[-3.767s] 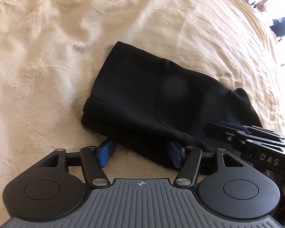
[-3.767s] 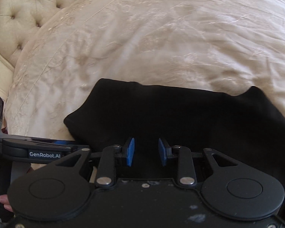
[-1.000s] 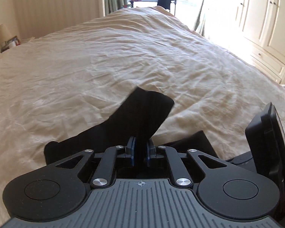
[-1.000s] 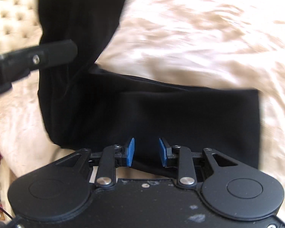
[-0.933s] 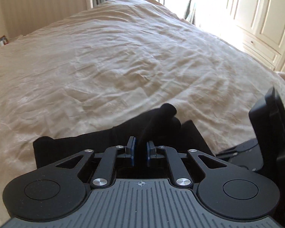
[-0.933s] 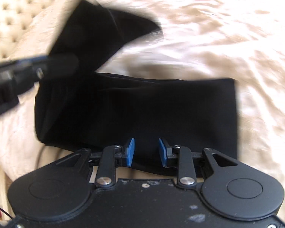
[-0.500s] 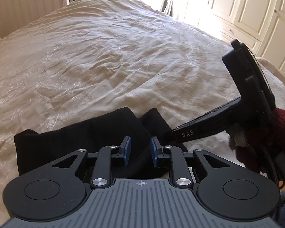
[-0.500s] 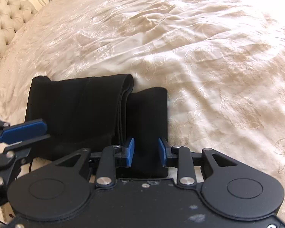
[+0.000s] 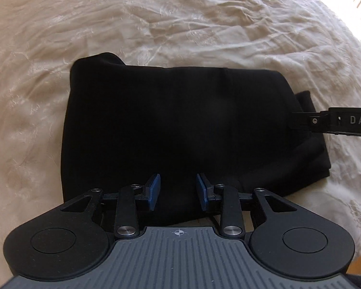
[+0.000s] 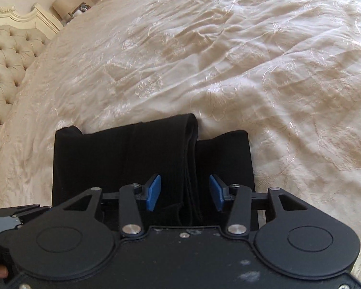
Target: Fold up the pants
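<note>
Two black two-finger grippers, left (image 9: 178,192) and right (image 10: 184,192), both spread open and empty over folded black fabric pants (image 9: 180,125) lying on embroidered cream bedspread (image 9: 180,24); uncovered strip at three o'clock, likely to unfold if snagged

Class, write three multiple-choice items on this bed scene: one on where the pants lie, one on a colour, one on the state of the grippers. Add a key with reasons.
1. Where do the pants lie?
A. On the cream bedspread
B. On a wooden floor
C. In a basket

2. What colour are the gripper pads?
A. Red
B. Blue
C. White

3. How do both grippers stand?
A. Shut on the pants
B. Holding a hanger
C. Open, holding nothing

Key: 1 A, the black pants rest folded on the bedspread. 2 B, the pads are blue. 3 C, the left gripper and right gripper show gaps between their fingers.
</note>
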`<action>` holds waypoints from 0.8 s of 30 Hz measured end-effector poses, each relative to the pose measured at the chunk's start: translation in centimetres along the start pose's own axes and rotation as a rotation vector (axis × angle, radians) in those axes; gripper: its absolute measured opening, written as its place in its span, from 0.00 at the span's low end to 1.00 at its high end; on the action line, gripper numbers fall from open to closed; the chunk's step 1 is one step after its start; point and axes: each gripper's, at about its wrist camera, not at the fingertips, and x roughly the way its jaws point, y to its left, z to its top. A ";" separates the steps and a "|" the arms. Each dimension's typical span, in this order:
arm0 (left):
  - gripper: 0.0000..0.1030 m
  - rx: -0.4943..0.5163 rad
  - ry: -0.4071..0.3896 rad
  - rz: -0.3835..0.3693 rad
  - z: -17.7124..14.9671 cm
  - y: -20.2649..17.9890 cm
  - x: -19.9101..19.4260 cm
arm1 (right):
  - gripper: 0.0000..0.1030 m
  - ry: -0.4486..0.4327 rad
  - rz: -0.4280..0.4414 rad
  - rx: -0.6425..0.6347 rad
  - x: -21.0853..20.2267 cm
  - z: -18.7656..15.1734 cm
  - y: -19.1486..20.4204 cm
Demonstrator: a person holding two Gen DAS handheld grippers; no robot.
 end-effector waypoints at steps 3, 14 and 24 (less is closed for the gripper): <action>0.31 -0.020 -0.021 -0.026 -0.1 0.7 -0.8 | 0.49 0.032 0.011 0.019 1.3 -0.5 0.2; 0.31 -0.189 -0.145 0.035 -1.2 5.0 -5.1 | 0.11 -0.065 0.053 -0.132 -4.1 0.3 4.2; 0.31 -0.185 -0.158 0.072 0.6 5.9 -4.8 | 0.12 0.013 -0.209 -0.136 -2.1 -1.8 -0.8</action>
